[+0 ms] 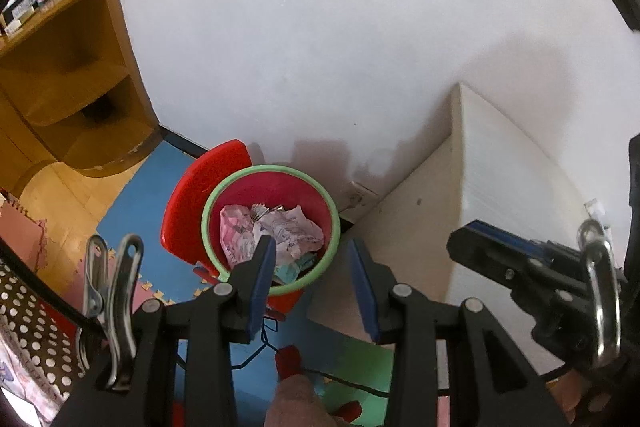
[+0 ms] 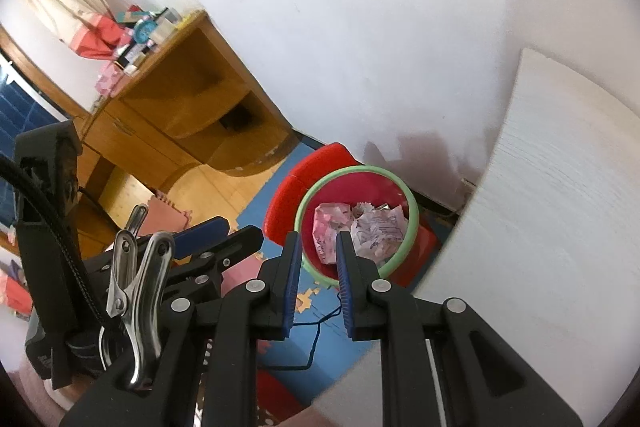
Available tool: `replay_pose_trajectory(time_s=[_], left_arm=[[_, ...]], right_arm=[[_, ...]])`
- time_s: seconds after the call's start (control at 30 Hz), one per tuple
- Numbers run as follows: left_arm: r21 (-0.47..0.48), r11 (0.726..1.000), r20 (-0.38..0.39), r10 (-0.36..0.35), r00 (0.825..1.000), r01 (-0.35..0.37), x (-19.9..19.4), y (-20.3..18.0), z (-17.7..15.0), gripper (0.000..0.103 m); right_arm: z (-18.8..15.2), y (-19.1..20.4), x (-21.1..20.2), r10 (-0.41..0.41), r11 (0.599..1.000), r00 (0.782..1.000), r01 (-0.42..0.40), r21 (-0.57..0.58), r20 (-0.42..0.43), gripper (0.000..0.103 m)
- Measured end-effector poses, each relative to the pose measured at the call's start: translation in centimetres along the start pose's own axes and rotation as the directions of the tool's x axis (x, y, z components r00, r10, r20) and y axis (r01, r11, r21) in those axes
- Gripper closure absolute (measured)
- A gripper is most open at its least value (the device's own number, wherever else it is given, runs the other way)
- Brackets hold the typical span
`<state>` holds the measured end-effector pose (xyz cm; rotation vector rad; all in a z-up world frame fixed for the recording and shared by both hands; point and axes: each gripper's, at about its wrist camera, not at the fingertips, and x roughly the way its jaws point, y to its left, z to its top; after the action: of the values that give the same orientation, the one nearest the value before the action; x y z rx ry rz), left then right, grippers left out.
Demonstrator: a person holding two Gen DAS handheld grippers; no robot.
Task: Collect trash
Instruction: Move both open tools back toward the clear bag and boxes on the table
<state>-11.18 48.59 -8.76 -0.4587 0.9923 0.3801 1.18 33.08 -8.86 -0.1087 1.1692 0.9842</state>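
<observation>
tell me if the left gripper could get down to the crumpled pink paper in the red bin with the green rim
Probably yes. The red bin with the green rim stands open-topped, the crumpled pink paper lies uncovered on top, and the left gripper hangs above with empty, parted jaws. Nothing shows in between.

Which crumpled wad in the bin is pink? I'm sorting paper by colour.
The crumpled wad on the left side of the red bin is pink; the one beside it on the right is white with print.

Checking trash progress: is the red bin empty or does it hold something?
Not empty. The bin holds crumpled paper piled on its bottom, well below the green rim.
</observation>
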Motion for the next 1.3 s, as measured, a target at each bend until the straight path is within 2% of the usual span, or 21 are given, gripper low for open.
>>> replay_pose_trajectory(time_s=[0.37, 0.67, 0.87, 1.07, 1.3], left_arm=[[0.070, 0.997, 0.050, -0.024, 0.998, 0.020, -6.2, -6.6, -3.6, 0.064], [0.162, 0.986, 0.068, -0.042, 0.997, 0.030, -9.3, -14.5, -7.3, 0.064], [0.209, 0.973, 0.060, -0.108, 0.992, 0.093, -10.2, -20.4, -9.3, 0.064], [0.279, 0.948, 0.041, -0.174, 0.984, 0.155, -10.6, -27.0, -11.1, 0.064], [0.379, 0.896, -0.023, -0.238, 0.971, 0.229, -9.7, -34.8, -11.6, 0.064]], right_arm=[[-5.1, -1.3, -8.9, 0.034, 0.999, 0.993, -0.036, 0.013, 0.112, 0.085], [-9.6, -3.6, -16.3, 0.026, 0.999, 0.982, -0.034, 0.041, 0.190, 0.084], [-12.7, -6.6, -21.6, -0.031, 0.996, 0.968, 0.009, 0.089, 0.249, 0.084], [-15.3, -10.6, -26.1, -0.104, 0.984, 0.948, 0.054, 0.169, 0.301, 0.084], [-17.7, -15.3, -30.3, -0.204, 0.954, 0.923, 0.113, 0.278, 0.325, 0.083]])
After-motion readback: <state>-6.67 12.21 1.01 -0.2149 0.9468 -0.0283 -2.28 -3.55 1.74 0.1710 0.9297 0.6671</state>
